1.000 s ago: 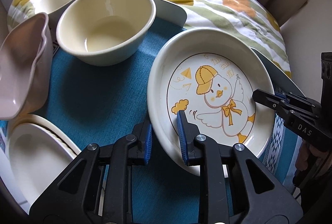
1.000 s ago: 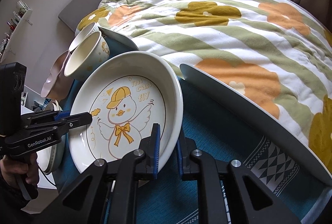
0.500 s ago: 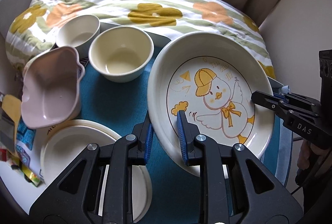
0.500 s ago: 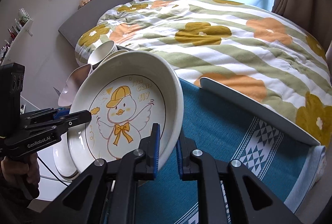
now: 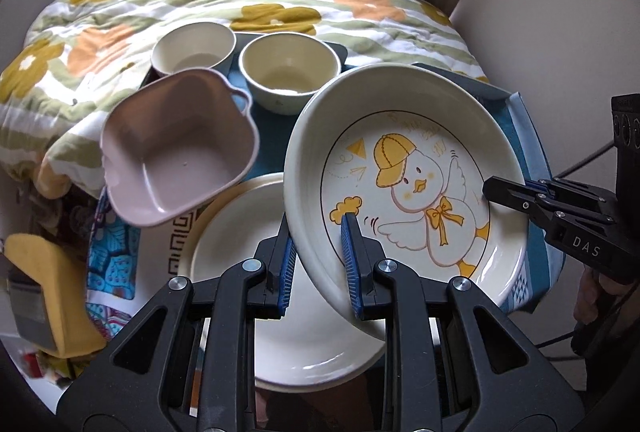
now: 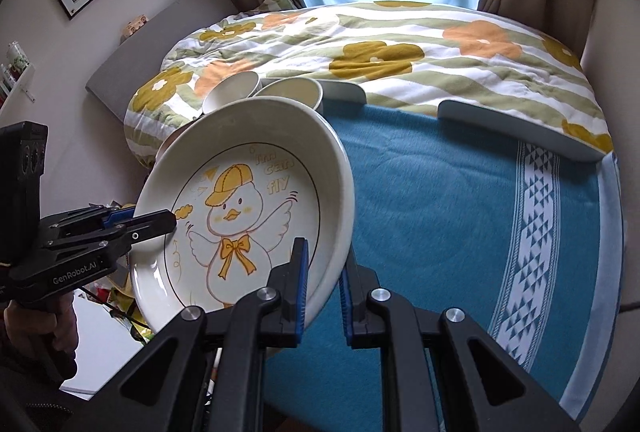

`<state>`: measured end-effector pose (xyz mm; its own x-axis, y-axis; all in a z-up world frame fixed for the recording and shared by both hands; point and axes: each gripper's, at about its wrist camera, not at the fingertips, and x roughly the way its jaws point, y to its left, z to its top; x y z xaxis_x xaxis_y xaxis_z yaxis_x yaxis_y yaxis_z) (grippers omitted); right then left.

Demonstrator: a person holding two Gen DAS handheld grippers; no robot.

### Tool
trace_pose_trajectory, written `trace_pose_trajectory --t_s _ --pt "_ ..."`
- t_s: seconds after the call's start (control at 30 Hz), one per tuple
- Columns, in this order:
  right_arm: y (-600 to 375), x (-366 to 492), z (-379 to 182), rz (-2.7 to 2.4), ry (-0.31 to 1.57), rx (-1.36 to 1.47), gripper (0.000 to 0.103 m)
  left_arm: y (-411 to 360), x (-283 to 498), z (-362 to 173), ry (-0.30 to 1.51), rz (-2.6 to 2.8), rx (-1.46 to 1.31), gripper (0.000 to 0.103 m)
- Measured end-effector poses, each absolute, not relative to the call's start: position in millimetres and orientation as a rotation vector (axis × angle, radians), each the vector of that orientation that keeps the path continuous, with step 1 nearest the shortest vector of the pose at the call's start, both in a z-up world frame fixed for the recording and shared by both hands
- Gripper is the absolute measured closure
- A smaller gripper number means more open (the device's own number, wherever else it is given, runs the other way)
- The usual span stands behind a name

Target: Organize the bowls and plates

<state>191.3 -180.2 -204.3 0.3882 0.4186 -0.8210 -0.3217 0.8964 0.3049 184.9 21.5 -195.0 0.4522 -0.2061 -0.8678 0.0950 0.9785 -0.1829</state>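
A cream duck plate (image 5: 400,159) hangs tilted in the air, held at both sides. My left gripper (image 5: 318,244) is shut on its left rim, and my right gripper (image 6: 324,264) is shut on the opposite rim (image 6: 336,199). Each view also shows the other gripper's tip on the plate: the right gripper (image 5: 490,187) and the left gripper (image 6: 168,222). A plain white plate (image 5: 240,240) lies partly under the duck plate. A pink bowl (image 5: 176,159) sits to its left. Two cream bowls (image 5: 192,47) (image 5: 288,71) stand behind.
A blue woven cloth (image 6: 460,232) covers a tray with a pale raised rim (image 6: 520,127) lying on a flowered quilt (image 6: 400,43). A yellow object (image 5: 44,272) and printed wrappers lie at the far left. A person's hand (image 6: 36,328) grips the left tool.
Both grippers have lifted the duck plate off the blue cloth and carried it toward the plain white plate. It now overlaps that plate, and both views look from higher up.
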Motion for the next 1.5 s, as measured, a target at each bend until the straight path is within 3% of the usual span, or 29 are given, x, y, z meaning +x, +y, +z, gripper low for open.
trace_pose_trajectory --t_s 0.57,1.1,1.5 --pt "-122.2 141.9 -251.3 0.338 1.167 0.120 0.089 78.6 163.2 -258.0 1.199 -0.274 -0.081 0.083" --pt "-118.8 143.9 -253.3 0.326 1.166 0.070 0.089 62.8 172.4 -274.3 1.215 -0.231 0.001 0.084" --pt "-118.1 145.5 -253.4 0.343 1.164 0.057 0.089 33.6 167.6 -273.9 1.151 -0.137 0.230 0.083"
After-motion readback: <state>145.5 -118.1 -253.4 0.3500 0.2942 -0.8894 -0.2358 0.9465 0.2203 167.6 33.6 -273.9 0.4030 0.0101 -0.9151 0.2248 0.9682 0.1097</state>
